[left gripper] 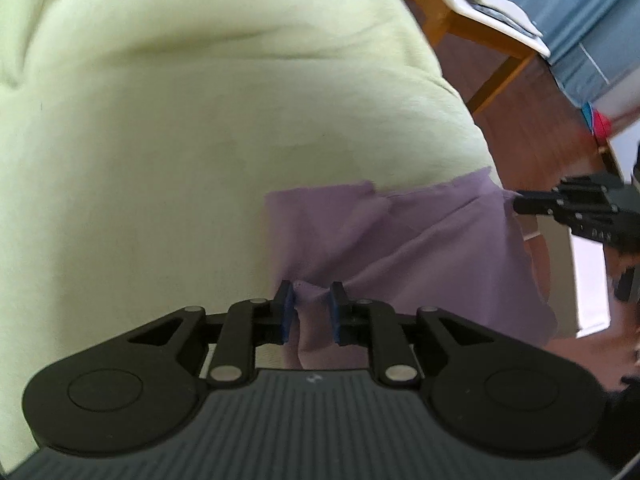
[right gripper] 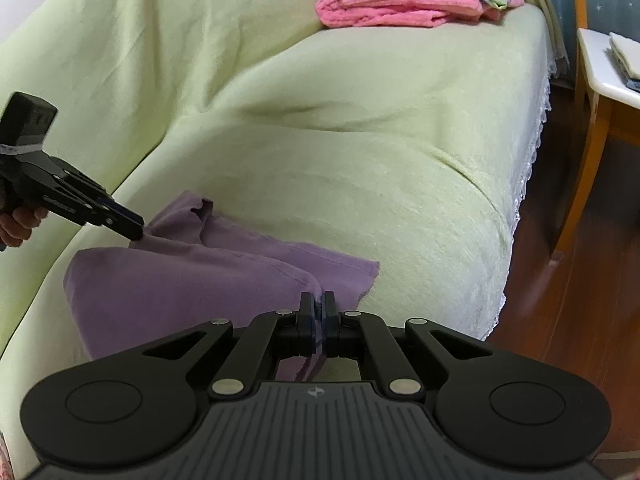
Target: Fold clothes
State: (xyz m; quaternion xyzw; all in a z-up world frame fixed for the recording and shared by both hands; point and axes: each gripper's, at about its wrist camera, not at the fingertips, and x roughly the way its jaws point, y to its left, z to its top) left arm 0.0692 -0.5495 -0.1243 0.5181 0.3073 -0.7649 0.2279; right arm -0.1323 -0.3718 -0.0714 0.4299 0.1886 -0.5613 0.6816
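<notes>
A purple cloth (left gripper: 384,240) lies on the light green sofa cover (left gripper: 160,140), partly folded; it also shows in the right wrist view (right gripper: 168,280). My left gripper (left gripper: 312,308) has its jaws a little apart, with a corner of the purple cloth between the blue pads. It shows in the right wrist view (right gripper: 134,232) at the cloth's far left corner. My right gripper (right gripper: 319,320) is shut on the cloth's near edge. It shows in the left wrist view (left gripper: 520,204) at the cloth's right corner.
A stack of folded pink towel (right gripper: 400,8) and patterned cloths lies at the sofa's far end. A wooden side table with a white top (right gripper: 600,76) stands to the right on the wooden floor (right gripper: 560,300). The sofa cover (right gripper: 360,140) has a lace hem.
</notes>
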